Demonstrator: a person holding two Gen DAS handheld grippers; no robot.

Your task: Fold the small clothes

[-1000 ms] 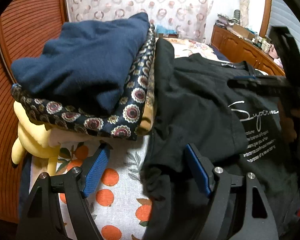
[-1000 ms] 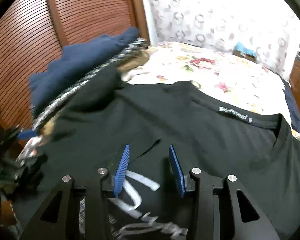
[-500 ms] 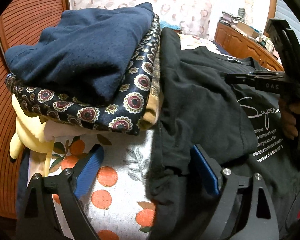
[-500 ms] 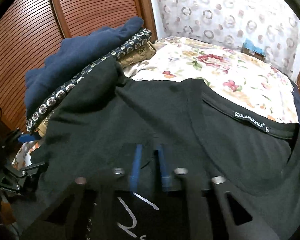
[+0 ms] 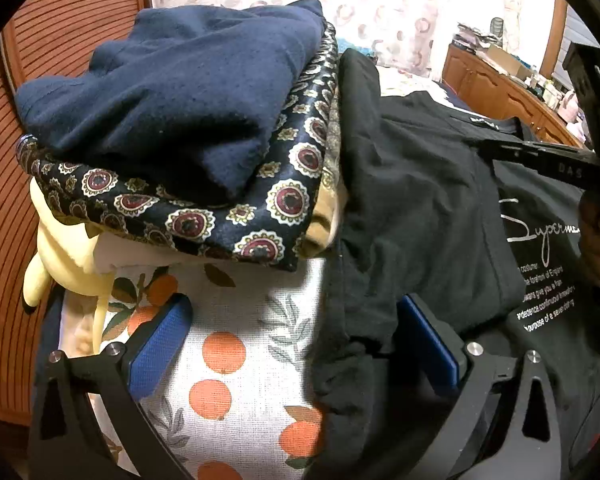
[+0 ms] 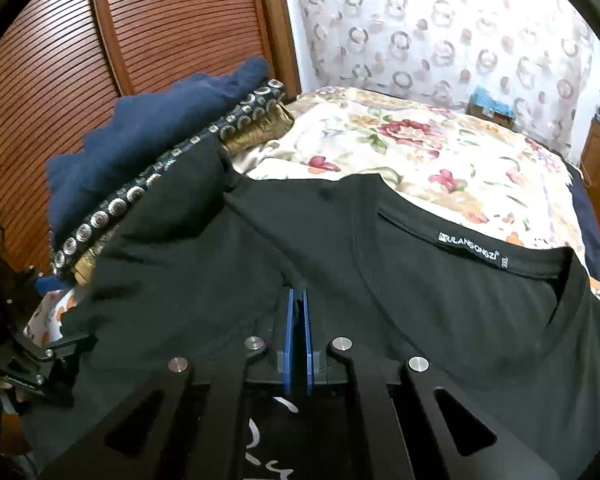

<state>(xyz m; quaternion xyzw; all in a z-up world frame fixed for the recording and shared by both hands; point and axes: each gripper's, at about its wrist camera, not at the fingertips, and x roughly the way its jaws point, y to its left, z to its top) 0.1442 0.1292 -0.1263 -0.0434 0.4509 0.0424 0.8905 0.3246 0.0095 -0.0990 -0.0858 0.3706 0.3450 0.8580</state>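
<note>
Bedroom setting: wooden louvred doors (image 6: 60, 80) at the back, a bed with a floral cover (image 6: 440, 152) and an orange-print sheet (image 5: 220, 320) at my near edge. On it lies the black T-shirt (image 6: 420, 280), front up with the collar label showing, one sleeve already laid inward over the chest. At its left edge stands a stack of folded clothes (image 5: 180, 112), navy on top, touching the shirt's shoulder.

My right gripper (image 6: 297, 308) has just closed and now pinches a fold of the shirt's fabric at mid-chest. My left gripper (image 5: 292, 344) has just been opening and stands wide, the shirt's bunched side edge between its pads (image 5: 428, 344) but not pressed.

Judgement: the shirt is light, limp knit cotton, not slippery, nothing fragile. It will sag and crease wherever unsupported. Best held at seams or hem, two points apart, to keep the fold line straight.
</note>
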